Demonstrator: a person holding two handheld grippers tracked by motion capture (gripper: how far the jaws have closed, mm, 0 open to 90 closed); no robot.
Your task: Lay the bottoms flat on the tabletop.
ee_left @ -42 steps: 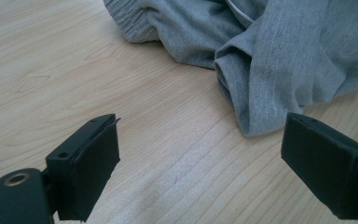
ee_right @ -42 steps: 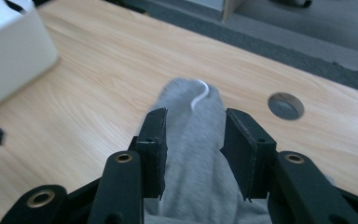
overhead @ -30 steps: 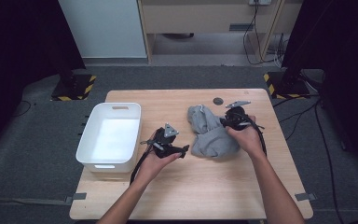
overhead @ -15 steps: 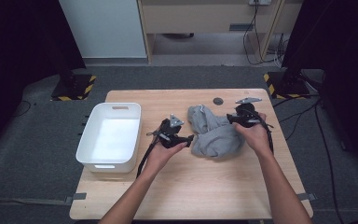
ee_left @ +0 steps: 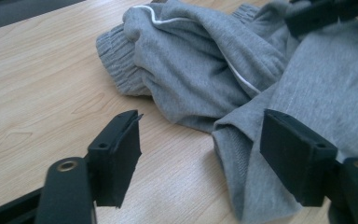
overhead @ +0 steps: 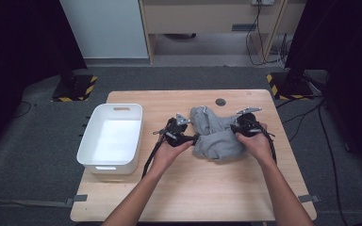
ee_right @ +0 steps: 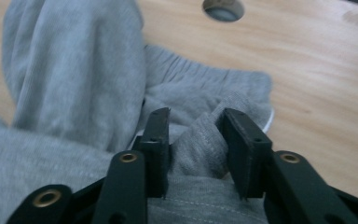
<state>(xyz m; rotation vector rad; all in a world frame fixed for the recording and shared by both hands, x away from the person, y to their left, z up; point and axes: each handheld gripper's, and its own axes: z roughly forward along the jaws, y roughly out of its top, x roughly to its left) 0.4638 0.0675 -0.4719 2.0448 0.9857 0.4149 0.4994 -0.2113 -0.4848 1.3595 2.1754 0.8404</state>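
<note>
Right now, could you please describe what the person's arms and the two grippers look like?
Both forearms are bare, with no sleeves in view. The left gripper and right gripper are black, each with a grey three-cornered plate on top and a trailing black cable. Their jaws are flat black blocks on arms with brass-coloured rivets.

Grey sweatpants (overhead: 217,136), soft knit cloth, crumpled in a loose heap on the right half of the wooden counter (overhead: 193,197). Thin white stripe (ee_left: 242,77) along one seam. Ribbed cuff (ee_left: 119,58) at the end of one leg, flat on the wood. Several thick folds piled over each other. One raised fold (ee_right: 200,140) pinched up at the right edge of the heap.
</note>
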